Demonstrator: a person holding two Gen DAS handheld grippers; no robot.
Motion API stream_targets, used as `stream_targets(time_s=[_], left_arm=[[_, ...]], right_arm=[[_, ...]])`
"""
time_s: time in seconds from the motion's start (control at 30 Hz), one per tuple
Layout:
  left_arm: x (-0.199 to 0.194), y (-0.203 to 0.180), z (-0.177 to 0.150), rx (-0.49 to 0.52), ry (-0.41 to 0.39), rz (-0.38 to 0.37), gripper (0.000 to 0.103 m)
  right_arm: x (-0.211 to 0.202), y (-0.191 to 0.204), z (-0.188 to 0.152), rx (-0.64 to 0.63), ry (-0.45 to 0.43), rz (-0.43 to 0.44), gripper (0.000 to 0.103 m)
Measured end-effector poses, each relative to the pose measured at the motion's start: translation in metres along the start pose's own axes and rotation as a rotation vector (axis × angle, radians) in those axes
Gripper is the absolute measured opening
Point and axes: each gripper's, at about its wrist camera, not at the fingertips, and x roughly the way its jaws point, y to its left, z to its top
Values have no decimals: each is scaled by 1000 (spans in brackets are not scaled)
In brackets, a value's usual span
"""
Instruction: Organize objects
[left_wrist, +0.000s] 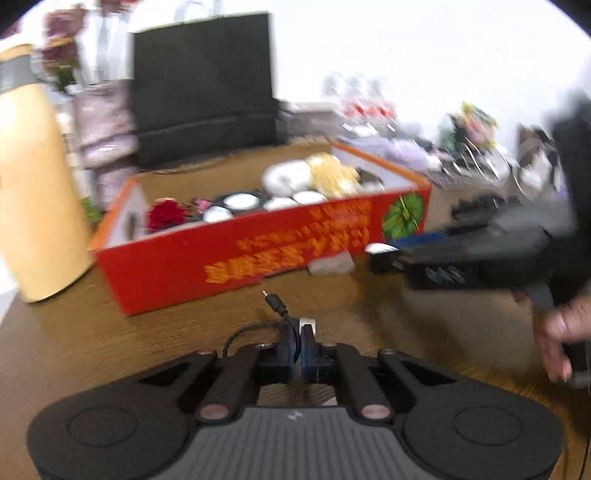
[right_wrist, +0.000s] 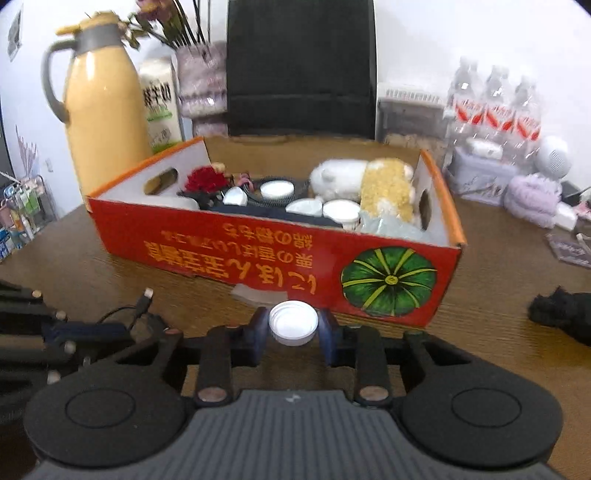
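A red cardboard box stands on the wooden table and holds white cups, a red rose, a white and yellow plush toy and dark items. My left gripper is shut on a black charging cable, in front of the box. It also shows in the right wrist view, at the left. My right gripper is shut on a small white cup, just in front of the box's near wall. It shows blurred in the left wrist view.
A yellow thermos jug stands left of the box. A black chair back is behind it. Water bottles and purple items stand at the back right. A black fuzzy object lies at the right.
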Motion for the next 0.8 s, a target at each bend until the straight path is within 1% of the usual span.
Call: stream_targets(time_s=[0.03, 0.1, 0.13, 0.23, 0.3, 0.37, 0.47, 0.53, 0.6, 0.73, 0.8], left_arm=[[-16, 1, 0, -27, -22, 6, 2], [-50, 5, -4, -99, -71, -8, 2], [-69, 7, -6, -136, -91, -16, 2], [-123, 9, -17, -207, -154, -42, 2], [-156, 4, -25, -226, -185, -37, 2], [-187, -5, -34, -221, -218, -35, 2], [-224, -18, -44, -212, -258, -50, 2], [-242, -24, -49, -201, -283, -55, 2], [-252, -28, -54, -198, -290, -54, 2], [-258, -31, -62, -218, -279, -51, 2], [-255, -29, -64, -227, -268, -49, 2]], right_arm=[[-13, 3, -3, -11, -23, -9, 30], [-44, 10, -13, -27, -53, -37, 30], [-57, 12, -16, -24, -59, -38, 30], [-115, 25, -33, -7, -101, 10, 30], [-147, 37, -43, -21, -123, 22, 30], [-177, 50, -52, -31, -147, 16, 30], [-214, 63, -64, -14, -170, 48, 30], [-230, 70, -70, -23, -175, 60, 30], [-240, 74, -74, -31, -178, 51, 30], [-249, 74, -78, -24, -181, 43, 29], [-248, 71, -79, -18, -179, 40, 29]])
